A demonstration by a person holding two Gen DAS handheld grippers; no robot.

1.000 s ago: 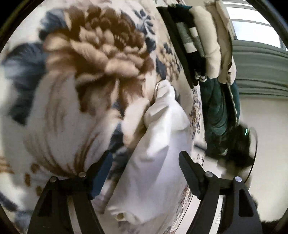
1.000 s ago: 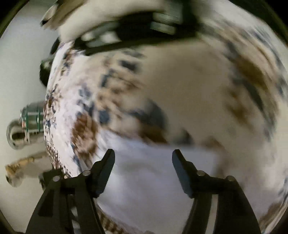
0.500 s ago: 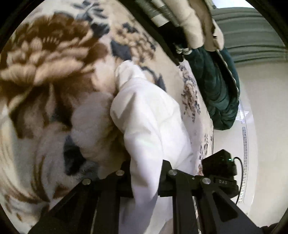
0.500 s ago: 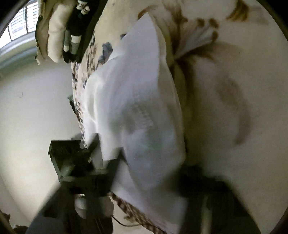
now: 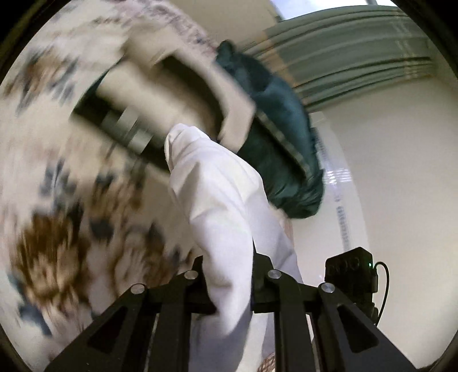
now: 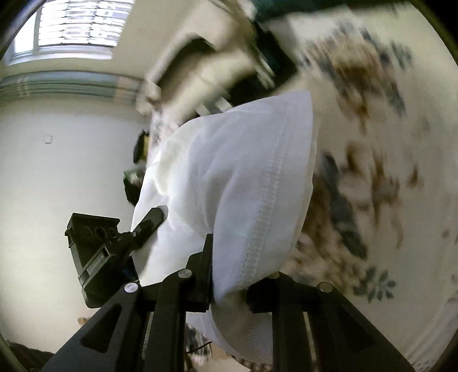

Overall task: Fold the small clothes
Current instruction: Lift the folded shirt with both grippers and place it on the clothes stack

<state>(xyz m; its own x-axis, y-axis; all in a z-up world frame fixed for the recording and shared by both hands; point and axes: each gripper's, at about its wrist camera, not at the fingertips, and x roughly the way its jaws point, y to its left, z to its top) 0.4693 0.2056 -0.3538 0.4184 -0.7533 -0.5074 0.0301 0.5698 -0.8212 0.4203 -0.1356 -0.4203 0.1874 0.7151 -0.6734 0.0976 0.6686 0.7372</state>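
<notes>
A: With both claws pinched on it, the white garment [image 6: 229, 183] is off the floral blanket [image 6: 386, 171], hanging in the air between my two hands; left gripper [image 5: 229, 283] clamps a bunched fold, right gripper [image 6: 229, 277] clamps the stitched hem [image 6: 266, 206].

B: Risks?

A: My guess: slip; left has a thick wad between the jaws, not a clean edge; a hard tug could pull layers out unevenly, fold comes out skewed. Second: the cloth is loose and baggy between the grips; laid down like that it would crease at random. Third: the clothes pile [image 5: 177, 94] and the dark green fabric [image 5: 280, 160] sit near, beyond the garment; a wide swing could drag them.

B: Views differ?

A: Right wrist shows the hem seam and the left claw's finger [image 6: 150, 221] against the cloth, camera block [image 6: 91, 251] behind it; also the window [image 6: 77, 25]. Left wrist shows none of that seam; it shows the garment's far end, a narrow cuff-like tip [image 5: 180, 137] sticking up, and the right claw's camera housing [image 5: 350, 274]. Background is motion-blurred in both; can't tell more.
</notes>
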